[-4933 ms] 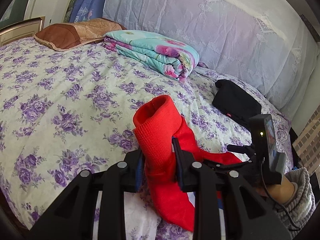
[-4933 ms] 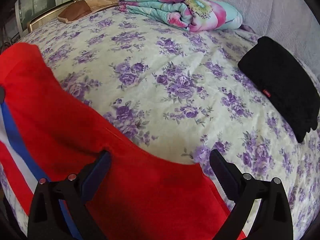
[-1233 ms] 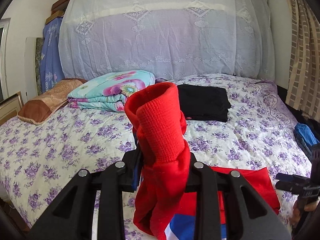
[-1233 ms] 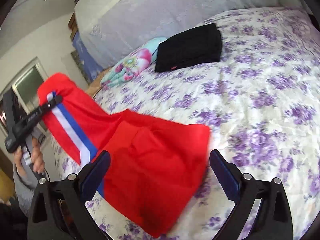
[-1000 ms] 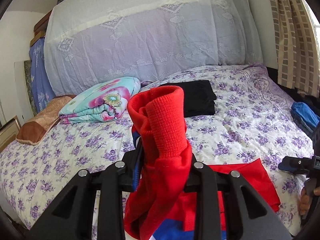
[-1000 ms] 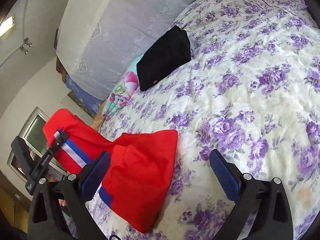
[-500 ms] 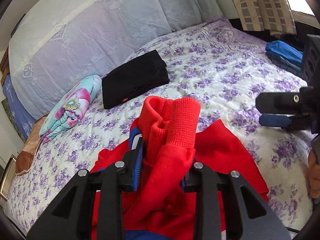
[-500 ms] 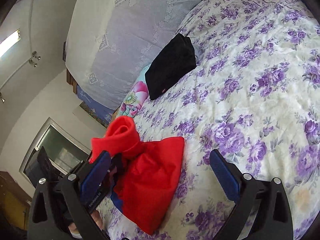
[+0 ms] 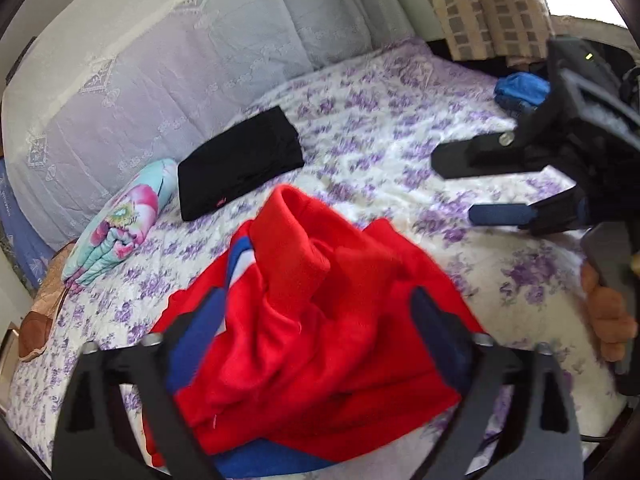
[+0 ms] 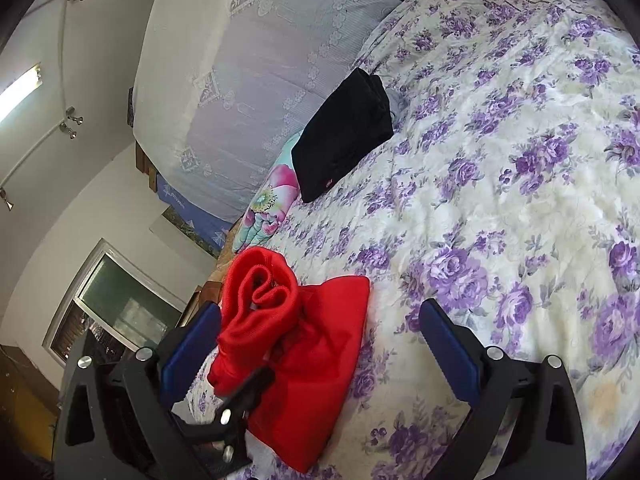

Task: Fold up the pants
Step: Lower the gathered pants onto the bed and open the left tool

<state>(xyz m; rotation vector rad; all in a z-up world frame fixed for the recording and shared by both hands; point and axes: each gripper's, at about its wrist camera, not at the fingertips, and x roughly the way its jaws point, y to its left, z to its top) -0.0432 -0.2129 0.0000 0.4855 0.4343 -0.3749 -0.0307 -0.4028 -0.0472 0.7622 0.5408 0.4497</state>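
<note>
Both grippers, left (image 9: 316,312) and right (image 10: 320,330), are gaping; soft, probably light pants (image 9: 320,320) are slumping—grip near cuff.

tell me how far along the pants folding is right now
Partly done. The red pants lie doubled over on the bed, one leg end laid on top but bunched and standing up, so the fold is rough. Nothing is in hand: the left gripper and the right gripper are both open. Left to do: flatten the bunched cuff and tidy the bundle, perhaps like the folded black garment farther back.
</note>
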